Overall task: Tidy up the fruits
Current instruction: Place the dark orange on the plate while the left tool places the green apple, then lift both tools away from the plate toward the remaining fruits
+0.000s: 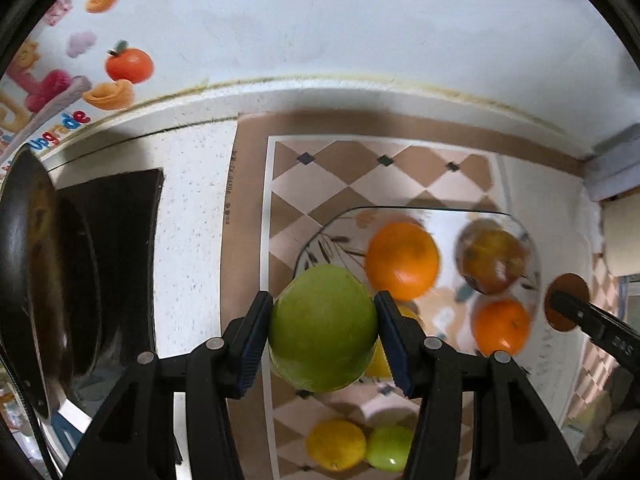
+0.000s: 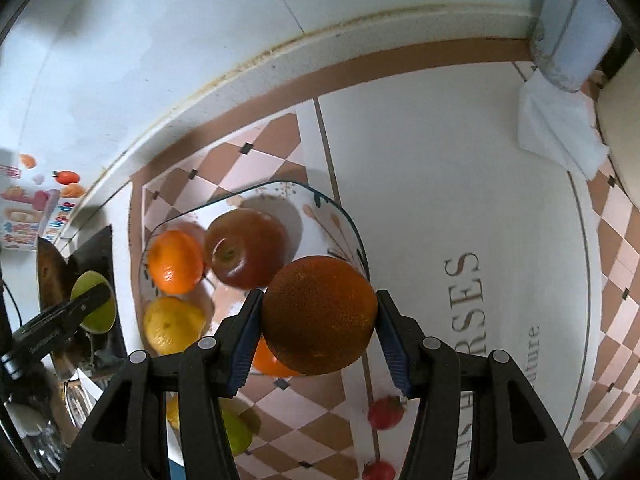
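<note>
Both tongs clamp fruit above the glass plate [image 2: 344,208]: left [image 1: 323,322] a green apple [image 1: 323,328], right [image 2: 319,316] an orange [image 2: 319,316].

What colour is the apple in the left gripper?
Green apple, clearest in the left wrist view.

Dark orange [image 2: 319,314] clamped in right tool [image 2: 319,334] above glass plate [image 2: 348,216] of fruit.

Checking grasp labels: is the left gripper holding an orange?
No, the left gripper is clamped on a green apple; the oranges sit on the glass plate.
</note>
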A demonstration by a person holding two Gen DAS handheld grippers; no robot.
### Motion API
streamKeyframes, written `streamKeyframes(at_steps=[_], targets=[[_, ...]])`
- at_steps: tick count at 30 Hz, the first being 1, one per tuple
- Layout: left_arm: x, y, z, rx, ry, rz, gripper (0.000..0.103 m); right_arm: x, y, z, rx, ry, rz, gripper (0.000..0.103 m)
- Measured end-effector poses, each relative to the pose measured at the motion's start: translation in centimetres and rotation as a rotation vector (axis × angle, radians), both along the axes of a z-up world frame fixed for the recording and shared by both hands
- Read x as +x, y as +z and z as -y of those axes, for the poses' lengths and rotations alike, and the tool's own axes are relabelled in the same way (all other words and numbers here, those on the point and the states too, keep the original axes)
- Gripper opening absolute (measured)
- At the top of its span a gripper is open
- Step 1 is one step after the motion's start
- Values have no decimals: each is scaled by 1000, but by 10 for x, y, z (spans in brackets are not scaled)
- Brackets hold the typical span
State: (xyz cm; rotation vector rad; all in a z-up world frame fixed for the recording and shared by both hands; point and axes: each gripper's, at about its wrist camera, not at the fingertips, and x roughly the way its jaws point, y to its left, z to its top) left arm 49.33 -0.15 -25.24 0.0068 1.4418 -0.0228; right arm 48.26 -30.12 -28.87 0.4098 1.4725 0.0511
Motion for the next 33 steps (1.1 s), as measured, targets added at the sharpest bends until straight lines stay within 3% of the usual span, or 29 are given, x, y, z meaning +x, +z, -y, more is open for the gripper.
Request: streamKeyframes(at_steps=[9,12,14,16,17,24,33], targets=[[21,-43,-1,-12,26,-132,50,22,-16,-7,10,5,-42,58],[22,-47,-6,-49,53,-147,53,23,-19,-7,34,-2,-55,75],[22,-45,-7,-57,55,-137,64,22,-17,-8,38,-4,-53,82],[23,-42,-7,-61,48,-132,82,22,-15,-10,29,5,-54,85],[22,-39,-8,-60,50,-128,85,21,-13,-11,16,13,-55,90],[3,-21,-3,-6,46,-70,96,8,8,-31,-134,108,-10,94],[-43,16,15,48,54,58,96,-33,43,-51,-230,159,78,94]])
